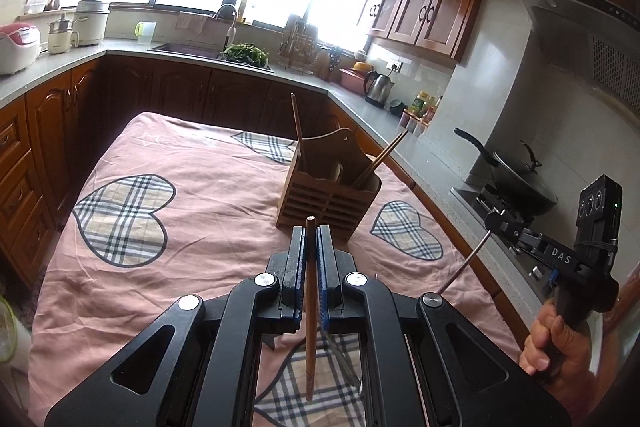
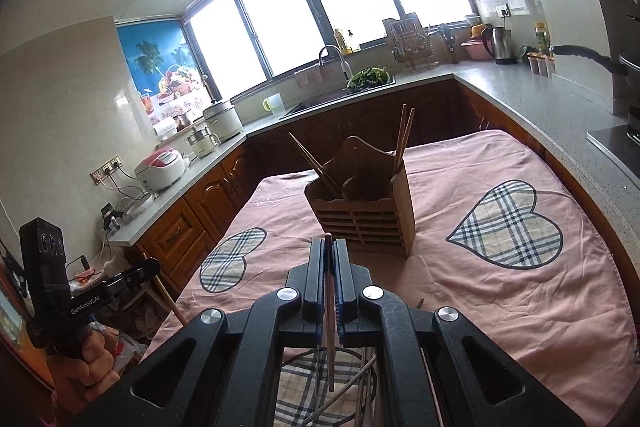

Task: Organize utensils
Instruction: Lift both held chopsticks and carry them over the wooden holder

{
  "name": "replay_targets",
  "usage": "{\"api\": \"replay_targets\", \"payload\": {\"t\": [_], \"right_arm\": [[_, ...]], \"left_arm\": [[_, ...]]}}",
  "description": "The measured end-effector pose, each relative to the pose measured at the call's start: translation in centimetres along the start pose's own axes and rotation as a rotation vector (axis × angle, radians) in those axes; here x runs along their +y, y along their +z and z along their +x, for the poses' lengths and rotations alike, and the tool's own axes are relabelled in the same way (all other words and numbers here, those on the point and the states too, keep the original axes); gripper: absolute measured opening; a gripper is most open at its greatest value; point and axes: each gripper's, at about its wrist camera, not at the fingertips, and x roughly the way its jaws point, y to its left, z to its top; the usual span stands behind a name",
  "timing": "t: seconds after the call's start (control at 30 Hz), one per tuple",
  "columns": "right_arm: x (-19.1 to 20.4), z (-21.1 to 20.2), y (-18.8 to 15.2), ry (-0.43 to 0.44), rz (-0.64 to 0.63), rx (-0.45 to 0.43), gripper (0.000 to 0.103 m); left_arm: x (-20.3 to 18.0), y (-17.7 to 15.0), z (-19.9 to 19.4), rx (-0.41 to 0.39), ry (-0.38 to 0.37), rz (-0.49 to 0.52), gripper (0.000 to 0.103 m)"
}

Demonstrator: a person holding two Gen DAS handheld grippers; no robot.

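Right now I have both grippers carrying: the left gripper (image 1: 311, 227) is clamped on a wooden chopstick (image 1: 310, 307), the right gripper (image 2: 328, 247) on a thin metal chopstick (image 2: 329, 327), both above the pink cloth (image 1: 192, 267). Ahead stands the wooden holder (image 1: 328, 195), some chopsticks already inside. Next I must tip each stick upright over a compartment before letting go.

A pink cloth (image 1: 200, 267) with beige, black and white plaid hearts (image 1: 124, 219) covers the table. The slatted holder (image 1: 328, 199) is brown wood, as are the cabinets (image 1: 432, 15). The worktop (image 2: 560, 107) is speckled grey. Both tools are black, with blue pads (image 1: 322, 267).
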Motion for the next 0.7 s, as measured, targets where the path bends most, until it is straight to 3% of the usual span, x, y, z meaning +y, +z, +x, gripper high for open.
{"api": "replay_targets", "payload": {"t": [0.37, 0.7], "right_arm": [[0.1, 0.1, 1.6, -0.013, -0.021, -0.075, 0.004], [0.2, 1.3, 4.7, -0.010, -0.046, -0.181, 0.004]], "left_arm": [[1.0, 2.2, 0.7, -0.110, -0.023, -0.061, 0.004], [0.3, 7.1, 1.6, -0.292, -0.019, -0.047, 0.005]]}}
